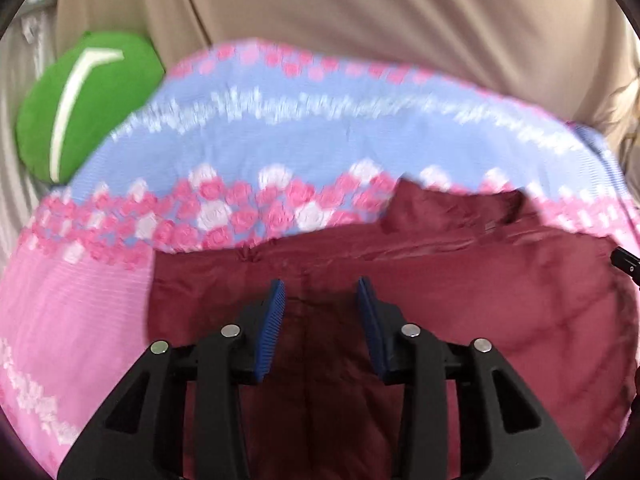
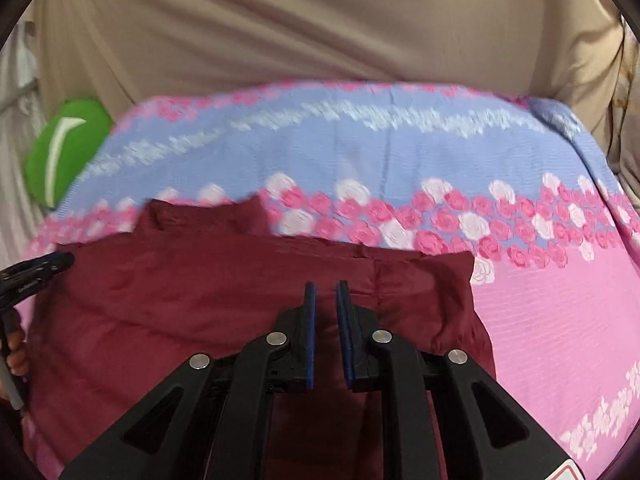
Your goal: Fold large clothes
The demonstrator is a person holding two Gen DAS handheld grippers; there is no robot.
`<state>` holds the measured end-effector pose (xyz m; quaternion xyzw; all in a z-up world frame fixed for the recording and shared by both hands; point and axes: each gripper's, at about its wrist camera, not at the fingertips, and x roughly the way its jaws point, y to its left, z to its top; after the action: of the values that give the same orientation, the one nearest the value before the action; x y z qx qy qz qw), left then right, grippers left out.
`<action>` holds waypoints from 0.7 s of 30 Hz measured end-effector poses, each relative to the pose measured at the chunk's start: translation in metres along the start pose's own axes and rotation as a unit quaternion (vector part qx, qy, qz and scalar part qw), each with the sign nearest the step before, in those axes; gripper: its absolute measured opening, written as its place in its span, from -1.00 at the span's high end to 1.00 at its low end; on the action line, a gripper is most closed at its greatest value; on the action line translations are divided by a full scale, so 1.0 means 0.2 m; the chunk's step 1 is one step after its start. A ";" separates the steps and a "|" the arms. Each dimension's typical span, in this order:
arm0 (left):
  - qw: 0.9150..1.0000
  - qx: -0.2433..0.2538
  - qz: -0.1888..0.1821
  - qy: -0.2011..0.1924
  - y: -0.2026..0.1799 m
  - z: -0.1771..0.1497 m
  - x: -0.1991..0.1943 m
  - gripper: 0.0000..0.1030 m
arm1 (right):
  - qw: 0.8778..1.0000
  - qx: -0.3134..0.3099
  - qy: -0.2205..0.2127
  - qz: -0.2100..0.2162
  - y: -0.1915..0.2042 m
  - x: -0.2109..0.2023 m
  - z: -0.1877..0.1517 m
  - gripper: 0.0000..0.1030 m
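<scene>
A dark red padded jacket lies flat on a bed with a pink and blue rose-print sheet. Its collar points toward the far side. My left gripper hovers over the jacket's left part, open, with nothing between its blue pads. In the right wrist view the same jacket fills the lower left. My right gripper sits over the jacket's right part, its pads a narrow gap apart and empty. The other gripper shows at the left edge there.
A green cushion with a white stripe lies at the bed's far left corner; it also shows in the right wrist view. A beige curtain hangs behind the bed. Bare pink sheet lies to the jacket's right.
</scene>
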<state>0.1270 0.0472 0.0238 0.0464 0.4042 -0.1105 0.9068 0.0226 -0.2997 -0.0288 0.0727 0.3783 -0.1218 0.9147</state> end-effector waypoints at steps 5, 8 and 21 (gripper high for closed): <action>1.000 -0.010 -0.006 0.014 0.06 -0.01 0.21 0.27 | 0.997 0.068 0.041 0.016 -0.27 0.23 -0.08 1.00; 1.000 0.004 -0.002 0.005 0.03 0.00 0.25 0.27 | 0.998 0.058 0.038 0.003 -0.26 0.23 -0.09 1.00; 0.990 -0.128 -0.014 -0.064 0.47 -0.07 -0.21 -0.86 | 0.998 0.058 -0.025 -0.020 -0.32 -0.18 -0.17 -0.46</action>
<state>0.1125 0.1471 0.0455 -0.0833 0.3566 -0.0730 0.9277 -0.0424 -0.3480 -0.0301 0.1152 0.3493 -0.1634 0.9154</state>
